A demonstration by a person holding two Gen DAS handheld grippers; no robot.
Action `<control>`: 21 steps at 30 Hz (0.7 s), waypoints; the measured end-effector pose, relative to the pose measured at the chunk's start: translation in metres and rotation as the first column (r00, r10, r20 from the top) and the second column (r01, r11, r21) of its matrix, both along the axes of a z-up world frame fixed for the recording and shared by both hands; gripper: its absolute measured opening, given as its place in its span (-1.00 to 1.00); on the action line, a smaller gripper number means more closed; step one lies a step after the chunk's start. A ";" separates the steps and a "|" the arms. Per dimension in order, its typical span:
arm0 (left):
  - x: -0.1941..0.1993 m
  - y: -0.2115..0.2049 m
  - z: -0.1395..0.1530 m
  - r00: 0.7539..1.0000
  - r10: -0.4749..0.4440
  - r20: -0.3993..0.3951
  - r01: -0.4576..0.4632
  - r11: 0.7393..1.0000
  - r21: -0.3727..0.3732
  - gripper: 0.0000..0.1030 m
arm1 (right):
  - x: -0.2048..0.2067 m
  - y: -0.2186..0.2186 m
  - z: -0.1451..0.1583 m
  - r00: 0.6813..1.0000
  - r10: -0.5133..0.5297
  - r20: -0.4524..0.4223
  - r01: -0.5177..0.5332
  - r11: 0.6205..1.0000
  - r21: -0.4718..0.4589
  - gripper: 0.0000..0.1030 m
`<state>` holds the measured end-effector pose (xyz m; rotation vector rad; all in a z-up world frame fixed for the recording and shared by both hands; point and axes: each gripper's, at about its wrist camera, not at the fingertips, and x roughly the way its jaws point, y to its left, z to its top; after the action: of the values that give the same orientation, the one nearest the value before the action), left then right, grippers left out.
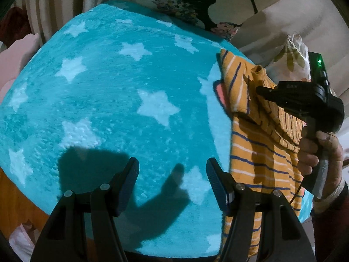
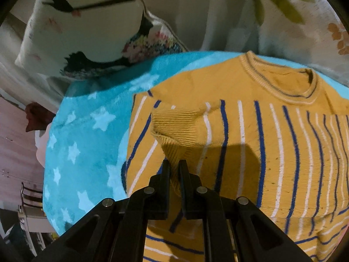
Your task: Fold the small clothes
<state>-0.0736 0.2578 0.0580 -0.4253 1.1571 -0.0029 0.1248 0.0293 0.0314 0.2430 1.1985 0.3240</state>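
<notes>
Sweater [image 2: 250, 131] lies at the blanket's [image 1: 109, 87] right edge; right gripper [image 2: 174, 170] pinches its ribbed cuff [image 2: 176, 131], apparently mid sleeve-fold. Left gripper [image 1: 172, 172] hangs spread, likely needed next.

A home bedroom — star-print blanket [image 1: 109, 100] (plush), floral pillow [image 2: 87, 32]

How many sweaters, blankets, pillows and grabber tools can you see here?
Sweaters: 1, the yellow striped sweater
Blankets: 1, the blue star blanket
Pillows: 1 clear one, the flower pillow
Grabber tools: 2, the left gripper open over the blanket, and the right gripper pinching the sweater's sleeve cuff
Total: 5
</notes>
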 end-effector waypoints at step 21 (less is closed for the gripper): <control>0.020 -0.016 -0.002 0.996 -0.090 -0.006 0.090 0.996 -0.021 0.23 | -0.005 0.060 -0.011 0.991 0.111 -0.075 -0.100 0.985 0.138 -0.70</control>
<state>-0.0531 0.2417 0.0558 -0.3915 1.1834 -0.0914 0.1199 0.0888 0.0205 0.3123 1.2754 0.4917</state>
